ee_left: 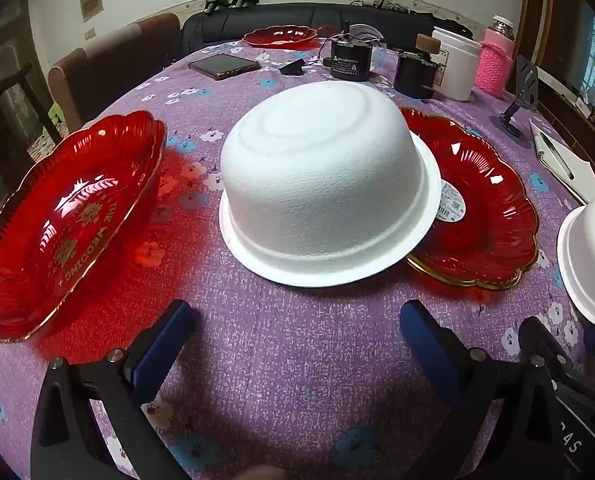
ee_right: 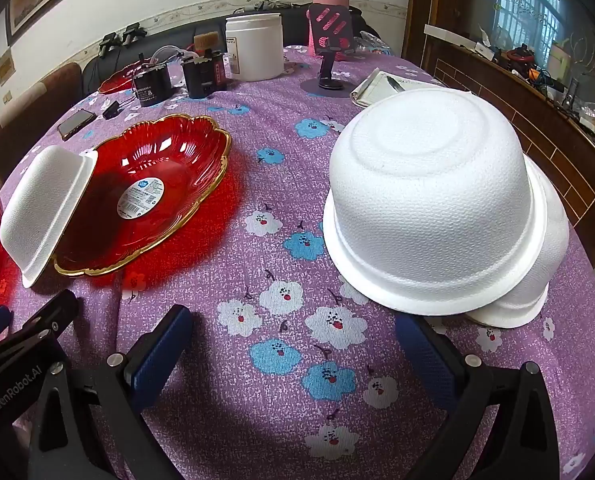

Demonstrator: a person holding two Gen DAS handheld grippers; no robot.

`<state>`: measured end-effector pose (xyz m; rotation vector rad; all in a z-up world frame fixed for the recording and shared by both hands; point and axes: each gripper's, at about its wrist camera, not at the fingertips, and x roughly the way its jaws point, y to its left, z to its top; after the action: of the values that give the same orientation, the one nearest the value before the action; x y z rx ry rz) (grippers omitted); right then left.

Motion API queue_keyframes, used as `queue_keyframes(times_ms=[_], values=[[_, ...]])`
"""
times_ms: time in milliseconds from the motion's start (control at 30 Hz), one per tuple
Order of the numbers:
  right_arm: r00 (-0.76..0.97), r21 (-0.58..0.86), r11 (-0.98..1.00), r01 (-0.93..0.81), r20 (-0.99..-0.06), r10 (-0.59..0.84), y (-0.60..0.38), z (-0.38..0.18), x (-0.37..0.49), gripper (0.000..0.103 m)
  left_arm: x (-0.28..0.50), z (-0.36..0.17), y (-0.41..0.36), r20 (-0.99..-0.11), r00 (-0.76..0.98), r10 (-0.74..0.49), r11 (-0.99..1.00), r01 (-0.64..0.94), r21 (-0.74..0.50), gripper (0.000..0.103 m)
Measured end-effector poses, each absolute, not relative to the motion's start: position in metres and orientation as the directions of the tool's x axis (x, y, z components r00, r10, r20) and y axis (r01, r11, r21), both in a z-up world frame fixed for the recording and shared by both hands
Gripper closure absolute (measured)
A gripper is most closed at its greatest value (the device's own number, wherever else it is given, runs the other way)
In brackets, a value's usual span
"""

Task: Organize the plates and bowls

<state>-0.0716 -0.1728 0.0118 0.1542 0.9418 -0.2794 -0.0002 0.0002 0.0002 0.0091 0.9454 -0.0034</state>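
In the left wrist view an upside-down white foam bowl (ee_left: 325,184) sits mid-table, its right rim resting on a gold-edged red plate (ee_left: 489,208). A second red plate (ee_left: 69,224) with gold lettering lies to the left, and a third (ee_left: 281,36) is far back. My left gripper (ee_left: 295,320) is open and empty, a short way in front of the bowl. In the right wrist view an inverted white bowl (ee_right: 433,208) lies over another white bowl (ee_right: 537,300) at the right. My right gripper (ee_right: 293,324) is open and empty, near that stack's front left. The gold-edged plate (ee_right: 153,192) and the tilted bowl (ee_right: 45,208) lie to the left.
A purple flowered cloth (ee_right: 281,240) covers the table. At the back stand a phone (ee_left: 223,66), black canisters (ee_left: 351,60), a white jar (ee_right: 253,46), a pink bottle (ee_right: 331,4), a phone stand (ee_right: 329,60) and a notepad with pen (ee_right: 381,86). A chair (ee_left: 109,68) stands at the far left.
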Motion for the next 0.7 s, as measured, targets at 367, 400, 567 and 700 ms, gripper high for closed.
queue_keyframes(times_ms=[367,400,567,700], values=[[0.557,0.017,0.953,0.303,-0.815,-0.163,-0.173,0.012,-0.072,0.001,-0.033,0.0,0.029,-0.825,0.553,-0.119,0.975,0.222,0.009,0.0],[0.554,0.016,0.953,0.303,-0.816,-0.163,-0.173,0.012,-0.071,0.001,-0.033,0.0,0.033,-0.827,0.548,-0.123,0.975,0.222,0.002,0.0],[0.555,0.014,0.953,0.303,-0.815,-0.164,-0.173,0.012,-0.072,0.001,-0.034,0.0,0.029,-0.823,0.556,-0.119,0.975,0.222,0.009,0.0],[0.555,0.014,0.953,0.303,-0.815,-0.164,-0.173,0.012,-0.072,0.001,-0.033,-0.001,0.027,-0.824,0.554,-0.118,0.976,0.217,0.006,0.0]])
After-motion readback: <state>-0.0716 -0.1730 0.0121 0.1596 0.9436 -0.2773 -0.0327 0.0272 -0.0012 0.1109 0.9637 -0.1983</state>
